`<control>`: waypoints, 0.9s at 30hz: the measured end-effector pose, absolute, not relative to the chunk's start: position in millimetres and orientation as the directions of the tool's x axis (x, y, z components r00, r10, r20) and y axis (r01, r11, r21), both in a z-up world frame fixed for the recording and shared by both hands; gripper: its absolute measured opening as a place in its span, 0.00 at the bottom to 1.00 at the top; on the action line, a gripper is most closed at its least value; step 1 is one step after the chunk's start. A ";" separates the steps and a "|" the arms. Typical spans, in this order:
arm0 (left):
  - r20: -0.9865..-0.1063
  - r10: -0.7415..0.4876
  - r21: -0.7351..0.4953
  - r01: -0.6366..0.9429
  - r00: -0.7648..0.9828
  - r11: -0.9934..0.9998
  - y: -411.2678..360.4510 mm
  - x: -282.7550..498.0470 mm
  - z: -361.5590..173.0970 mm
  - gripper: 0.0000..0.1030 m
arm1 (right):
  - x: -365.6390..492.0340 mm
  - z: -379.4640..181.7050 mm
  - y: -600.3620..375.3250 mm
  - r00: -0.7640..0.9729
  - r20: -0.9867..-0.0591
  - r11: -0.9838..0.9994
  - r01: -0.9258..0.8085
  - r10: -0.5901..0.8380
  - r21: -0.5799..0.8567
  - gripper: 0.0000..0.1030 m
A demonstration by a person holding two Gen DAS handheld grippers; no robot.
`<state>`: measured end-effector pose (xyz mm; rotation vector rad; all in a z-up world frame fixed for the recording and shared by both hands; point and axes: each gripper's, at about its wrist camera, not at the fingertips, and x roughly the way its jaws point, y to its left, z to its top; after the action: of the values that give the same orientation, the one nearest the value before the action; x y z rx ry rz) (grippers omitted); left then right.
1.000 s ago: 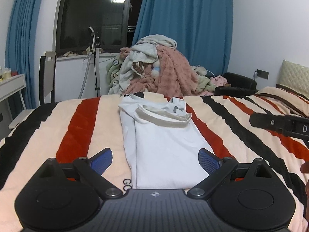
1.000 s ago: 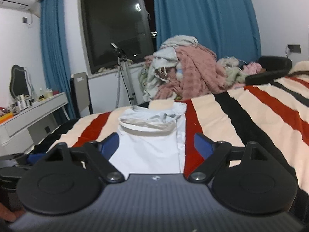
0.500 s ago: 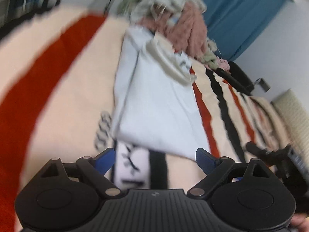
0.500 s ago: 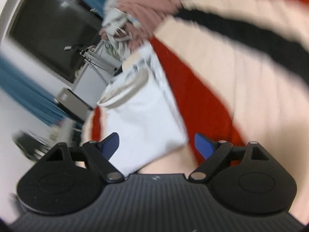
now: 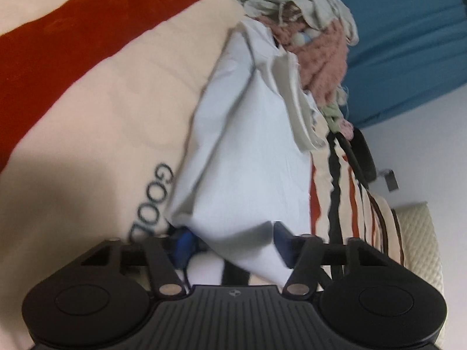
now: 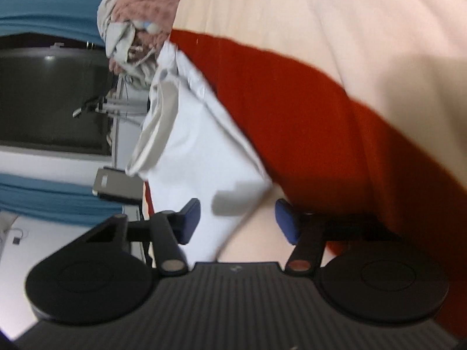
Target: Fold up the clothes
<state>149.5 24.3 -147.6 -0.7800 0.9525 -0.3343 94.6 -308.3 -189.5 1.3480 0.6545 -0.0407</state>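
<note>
The left gripper (image 5: 230,243) is closing its jaws, with the near left corner of the folded white shirt (image 5: 251,151) sitting between the blue pads (image 5: 281,242). The shirt is lying on the striped bed (image 5: 96,93). The right gripper (image 6: 238,221) is closing around the shirt's near right corner (image 6: 233,204), pads not yet pressing.

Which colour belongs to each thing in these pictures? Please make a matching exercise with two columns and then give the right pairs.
Things:
1. shirt
2. curtain
3. knitted blanket
4. pads

Colours:
A. pink
B. dark blue
C. white
D. teal blue

Right pairs: 1-C, 2-D, 3-A, 4-B
</note>
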 end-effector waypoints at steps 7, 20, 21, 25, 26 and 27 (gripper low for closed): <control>-0.542 -0.587 -0.747 -0.023 0.601 0.665 30.9 153.7 -141.1 0.12 | 104.5 -179.9 -312.9 0.853 -0.432 0.359 0.321 0.293 0.876 0.12; -0.277 -0.639 -0.692 0.312 0.717 0.651 33.4 53.4 -38.2 0.09 | 3.8 -64.1 -300.4 0.962 -0.191 0.582 0.045 0.193 0.812 0.08; -0.274 -0.644 -0.704 0.308 0.714 0.640 37.5 37.8 -36.6 0.09 | -12.3 -60.3 -297.5 0.966 -0.181 0.587 0.039 0.185 0.808 0.08; -0.269 -0.661 -0.732 0.297 0.701 0.613 48.2 -26.3 -33.1 0.09 | -82.5 -56.1 -287.7 0.977 -0.144 0.582 0.027 0.155 0.813 0.08; -0.271 -0.664 -0.733 0.298 0.697 0.611 48.9 -41.0 -33.8 0.09 | -97.3 -58.8 -285.8 0.980 -0.135 0.577 0.028 0.143 0.816 0.08; -0.272 -0.668 -0.736 0.298 0.692 0.608 50.1 -53.7 -35.0 0.09 | -109.6 -61.5 -283.6 0.983 -0.130 0.579 0.033 0.127 0.815 0.08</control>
<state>-53.7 50.1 -35.0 -0.7159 0.5716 -0.5948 -109.6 -283.6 -61.5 0.9534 0.1813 0.0551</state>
